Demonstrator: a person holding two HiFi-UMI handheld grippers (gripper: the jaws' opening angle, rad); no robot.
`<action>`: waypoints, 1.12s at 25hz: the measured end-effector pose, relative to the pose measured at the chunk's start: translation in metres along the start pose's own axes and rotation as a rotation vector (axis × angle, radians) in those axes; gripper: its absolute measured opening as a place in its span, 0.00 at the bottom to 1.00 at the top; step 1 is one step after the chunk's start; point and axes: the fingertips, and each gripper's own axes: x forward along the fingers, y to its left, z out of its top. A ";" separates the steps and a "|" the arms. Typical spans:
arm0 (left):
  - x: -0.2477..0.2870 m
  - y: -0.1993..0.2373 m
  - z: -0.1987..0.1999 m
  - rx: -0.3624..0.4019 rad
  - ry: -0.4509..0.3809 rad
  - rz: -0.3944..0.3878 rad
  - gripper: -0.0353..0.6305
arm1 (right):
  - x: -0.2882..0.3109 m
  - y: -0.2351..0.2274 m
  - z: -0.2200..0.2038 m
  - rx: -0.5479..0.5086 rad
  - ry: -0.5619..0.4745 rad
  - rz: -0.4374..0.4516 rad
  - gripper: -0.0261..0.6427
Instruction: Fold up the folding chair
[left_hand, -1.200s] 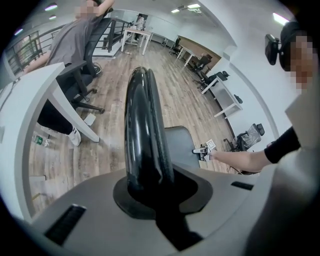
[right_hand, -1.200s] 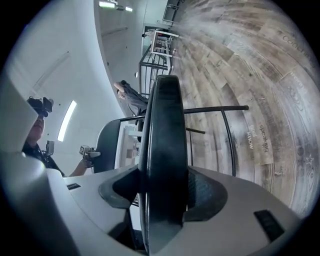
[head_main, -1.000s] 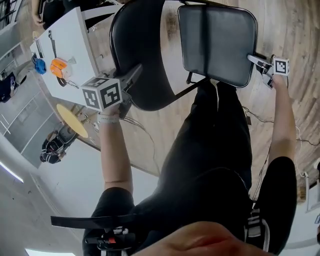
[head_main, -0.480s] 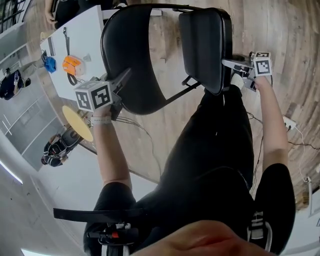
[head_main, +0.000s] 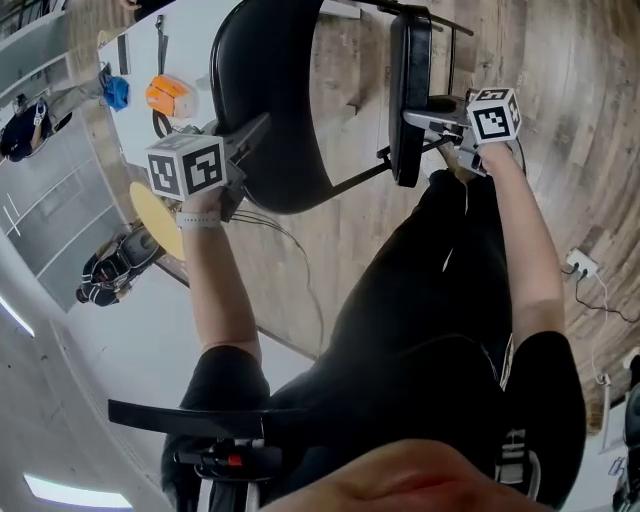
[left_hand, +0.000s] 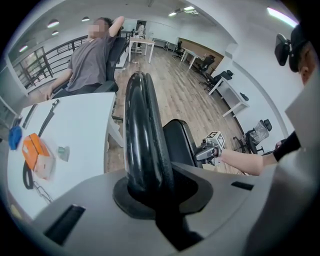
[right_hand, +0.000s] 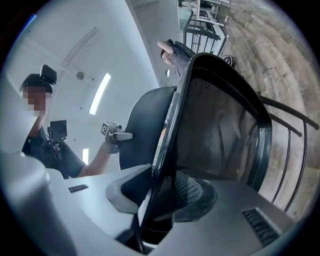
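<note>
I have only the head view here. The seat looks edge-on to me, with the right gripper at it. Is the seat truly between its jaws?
Observer: Yes. In the right gripper view the edge of the seat runs between the jaws of the right gripper; they have just been closing and press on it.
Operator: And what does the left one hold?
Observer: The left gripper is shut on the edge of the backrest, which stands up between its jaws.
Operator: Is somebody at the white table?
Observer: Yes, a person in a grey shirt sits behind the white table, leaning back.
</note>
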 end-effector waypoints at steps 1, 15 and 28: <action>-0.002 0.005 0.000 0.003 0.000 0.008 0.14 | 0.012 0.000 0.002 0.013 -0.005 0.005 0.22; -0.020 0.051 -0.011 -0.017 -0.019 0.037 0.14 | 0.129 -0.013 0.011 0.070 -0.007 -0.086 0.23; -0.028 0.099 -0.017 -0.020 -0.013 0.063 0.14 | 0.212 -0.038 0.020 0.147 -0.053 -0.159 0.25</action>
